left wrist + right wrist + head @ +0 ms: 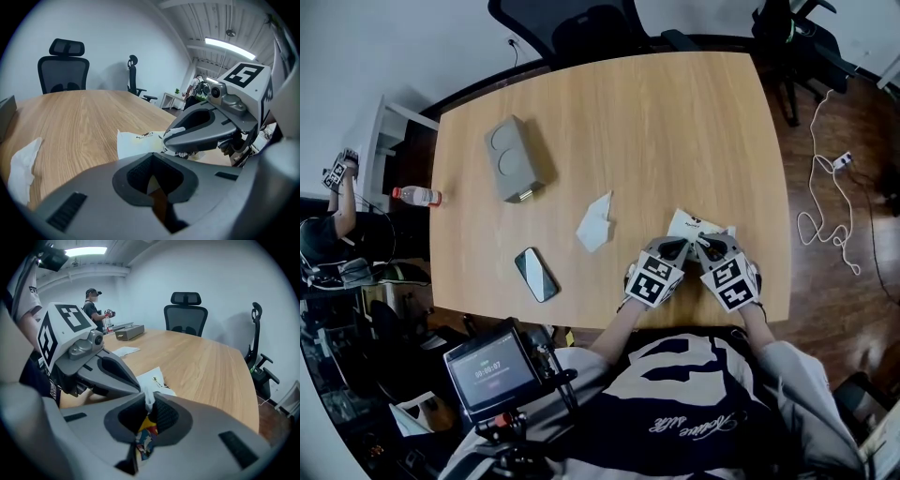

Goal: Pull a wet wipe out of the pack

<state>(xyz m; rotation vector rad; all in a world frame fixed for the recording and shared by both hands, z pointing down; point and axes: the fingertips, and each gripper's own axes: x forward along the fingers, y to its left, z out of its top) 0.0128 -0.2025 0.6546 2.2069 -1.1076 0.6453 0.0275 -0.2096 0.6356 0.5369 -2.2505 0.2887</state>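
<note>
Right gripper (pixel 149 410) clamped on wipe (pixel 149 398) tip. The wipe rises from the pack (pixel 694 223), which lies directly under the jaws at the near table (pixel 675 122) edge. Left gripper (pixel 152 183) closed, apparently on the pack's edge. Pull likely upward.

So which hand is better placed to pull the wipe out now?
The right. The right gripper is shut on the white wipe tip poking from the pack, so it need only lift. The left gripper seems to pinch the pack's edge, better for holding it down.
</note>
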